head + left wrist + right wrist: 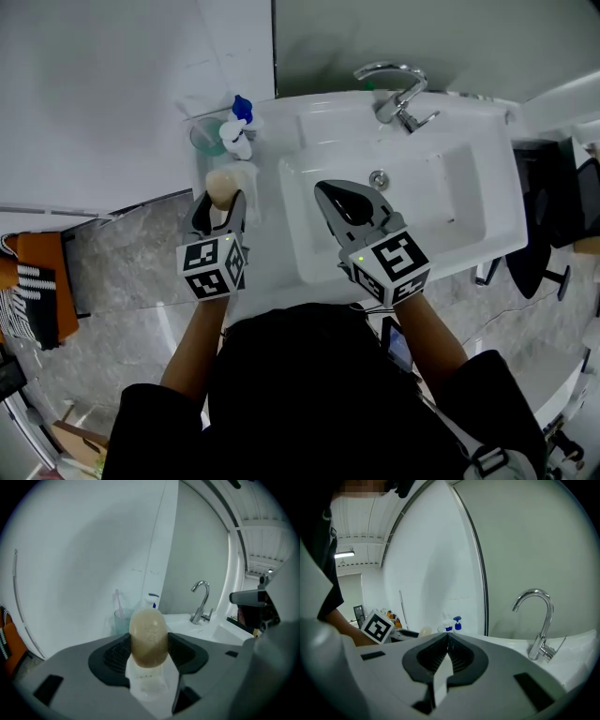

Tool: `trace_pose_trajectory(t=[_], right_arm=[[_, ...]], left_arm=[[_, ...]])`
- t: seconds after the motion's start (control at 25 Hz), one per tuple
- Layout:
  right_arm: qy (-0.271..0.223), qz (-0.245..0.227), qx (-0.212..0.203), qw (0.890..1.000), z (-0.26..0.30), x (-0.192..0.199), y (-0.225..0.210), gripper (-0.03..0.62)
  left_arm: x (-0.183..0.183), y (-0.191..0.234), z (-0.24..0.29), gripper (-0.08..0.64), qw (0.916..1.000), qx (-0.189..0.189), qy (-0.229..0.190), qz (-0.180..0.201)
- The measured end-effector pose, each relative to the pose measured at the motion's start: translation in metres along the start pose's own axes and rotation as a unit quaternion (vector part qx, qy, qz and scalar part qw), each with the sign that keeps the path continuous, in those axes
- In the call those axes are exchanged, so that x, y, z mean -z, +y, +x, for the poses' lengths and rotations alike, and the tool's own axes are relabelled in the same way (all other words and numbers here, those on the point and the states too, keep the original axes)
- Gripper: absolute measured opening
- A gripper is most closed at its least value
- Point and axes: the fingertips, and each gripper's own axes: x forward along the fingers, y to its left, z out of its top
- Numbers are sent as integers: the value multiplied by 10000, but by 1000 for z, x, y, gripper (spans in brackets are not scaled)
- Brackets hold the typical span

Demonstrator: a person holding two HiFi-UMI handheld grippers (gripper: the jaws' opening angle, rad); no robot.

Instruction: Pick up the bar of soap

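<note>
A beige oval bar of soap (148, 638) is clamped upright between the jaws of my left gripper (149, 645), which is shut on it. In the head view the soap (222, 187) shows at the tip of the left gripper (221, 208), held above the sink's left rim. My right gripper (349, 202) hangs over the white basin (487, 211), its jaws pressed together with nothing between them. The right gripper view shows its own jaws (446, 641) closed and the soap (425, 631) far off to the left.
A chrome tap (398, 94) stands at the back of the basin, with the drain (378, 178) below it. A green cup with a toothbrush (208, 136) and a blue-capped pump bottle (241, 125) sit on the back left corner. Grey marble floor lies to the left.
</note>
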Motion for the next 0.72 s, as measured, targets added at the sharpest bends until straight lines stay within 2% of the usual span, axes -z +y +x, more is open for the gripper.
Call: trace_pose_trajectory(t=[0.12,0.24,0.48,0.72], right_arm=[[-102,-51,-15,9999,-5,-6,3,6],[-216,-125,-39,9997,-9,-14,7,6],[-432,-340,-40,9985,-18,-38,15,6],[-624,-541,121,9965,-28,-58,27,6]], left_arm=[[-35,-4,-29,267,9984,87,-537,134],[-74,-11,-62,267,9934,244,-1073,326],[-132,-21,-131,266,9761,410,-2040,633],[-166,-24,-181,267,9597,654,-2583,894]])
